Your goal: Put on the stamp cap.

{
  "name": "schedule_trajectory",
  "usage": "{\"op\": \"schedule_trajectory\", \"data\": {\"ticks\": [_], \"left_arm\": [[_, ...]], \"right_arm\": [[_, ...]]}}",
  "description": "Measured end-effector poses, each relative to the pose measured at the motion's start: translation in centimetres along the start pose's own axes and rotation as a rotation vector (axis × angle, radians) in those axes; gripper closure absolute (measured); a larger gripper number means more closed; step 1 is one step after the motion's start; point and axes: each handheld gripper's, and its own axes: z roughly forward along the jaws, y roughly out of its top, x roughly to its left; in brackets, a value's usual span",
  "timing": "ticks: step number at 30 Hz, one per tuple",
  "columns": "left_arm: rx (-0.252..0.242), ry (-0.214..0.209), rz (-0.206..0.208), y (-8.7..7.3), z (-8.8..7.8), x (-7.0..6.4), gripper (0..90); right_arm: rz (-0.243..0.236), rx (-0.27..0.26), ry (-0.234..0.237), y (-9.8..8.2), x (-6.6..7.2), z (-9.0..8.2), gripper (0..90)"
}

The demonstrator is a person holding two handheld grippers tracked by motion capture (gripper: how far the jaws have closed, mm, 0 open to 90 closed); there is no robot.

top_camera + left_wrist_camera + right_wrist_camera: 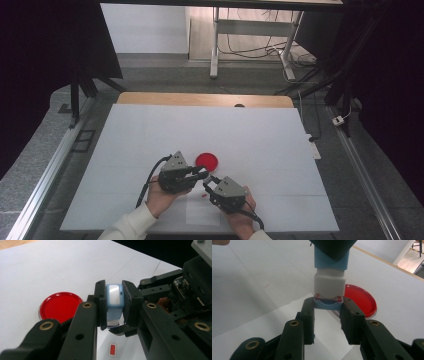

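- Stamp, light-blue body with a white section below: clamped between the left gripper jaws, pads flat on its two sides, so it stays upright and can't twist.
- Blue cap piece at the stamp's lower end: sits between the right gripper jaw tips, which are closed narrow on it. Red shows at the seam above it, likely the inked face.
- Judgement: one gripper anchors the body, the other grips the end cap, a two-handed setup for pulling the cap off or seating it. Can't tell which.
- Both grippers meet tip to tip above the table in the high view, left gripper and right gripper angled toward each other so the stamp's axis runs between them.
- Red round lid or dish: flat on the table, beyond and to the side of the left jaws, apart from them; behind the stamp in the right gripper view.
- Paper sheet under the jaws, small red mark printed on it, probably the stamping target.
- White table carries everything.
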Motion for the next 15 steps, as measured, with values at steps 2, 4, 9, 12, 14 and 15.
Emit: {"op": "schedule_trajectory", "data": {"ticks": [2,4,9,12,14,15], "left_arm": [[-0.001,0.0,-0.005,-0.03,0.02,0.01,74.9],[-0.004,0.001,-0.007,-0.07,0.08,-0.06,74.9],[-0.012,-0.006,-0.028,-0.15,0.12,0.04,75.0],[-0.018,-0.006,-0.039,-0.19,0.14,0.07,75.0],[-0.017,-0.006,-0.039,-0.2,0.17,0.06,75.0],[-0.018,-0.006,-0.042,-0.21,0.18,0.05,75.0]], "right_arm": [[0.003,-0.001,-0.002,-0.01,-0.02,-0.02,65.1],[0.001,0.001,-0.003,-0.02,0.03,-0.01,65.1],[0.004,0.001,-0.01,-0.06,0.0,-0.05,65.1],[0.003,-0.001,-0.009,-0.06,0.02,-0.04,65.1],[0.002,0.0,-0.01,-0.06,0.02,-0.04,65.1],[0.002,-0.001,-0.011,-0.08,0.01,-0.04,65.1]]}}
